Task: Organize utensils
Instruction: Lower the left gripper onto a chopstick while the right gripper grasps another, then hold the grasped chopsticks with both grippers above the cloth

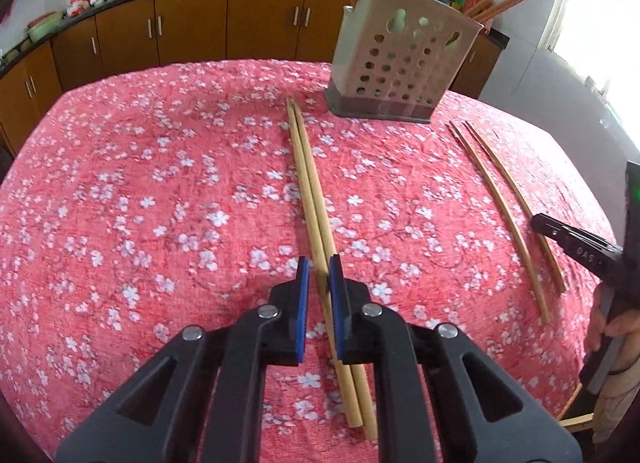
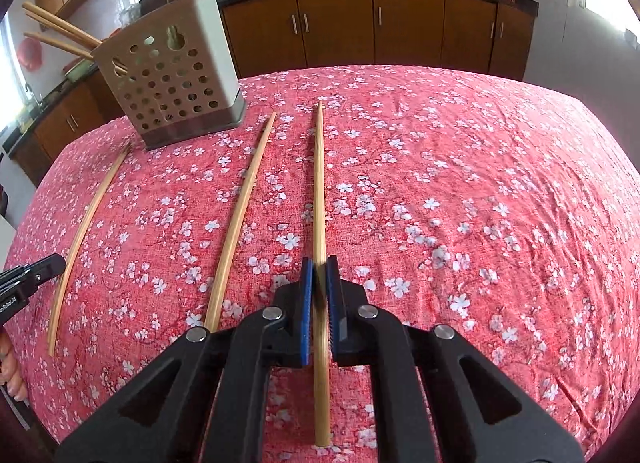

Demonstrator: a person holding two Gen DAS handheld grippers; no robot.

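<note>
Between the blue pads of the left gripper (image 1: 319,275), clamped: a pair of pale bamboo chopsticks (image 1: 310,187) lying together on the pink floral tablecloth (image 1: 160,183). Likewise pinched by the right gripper (image 2: 319,275): one single bamboo chopstick (image 2: 319,183), flat on the cloth (its neighbour (image 2: 240,215) untouched beside it). Best lifted level, both grips kept firm, then tipped upright over the perforated beige plastic utensil holder (image 1: 400,63), already stocked with sticks.

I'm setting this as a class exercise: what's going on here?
A person holds a gripper in each hand. The left gripper is shut on a pair of chopsticks lying on the tablecloth. The right gripper is shut on a single chopstick. A loose chopstick lies beside it. The perforated holder already has some.
</note>
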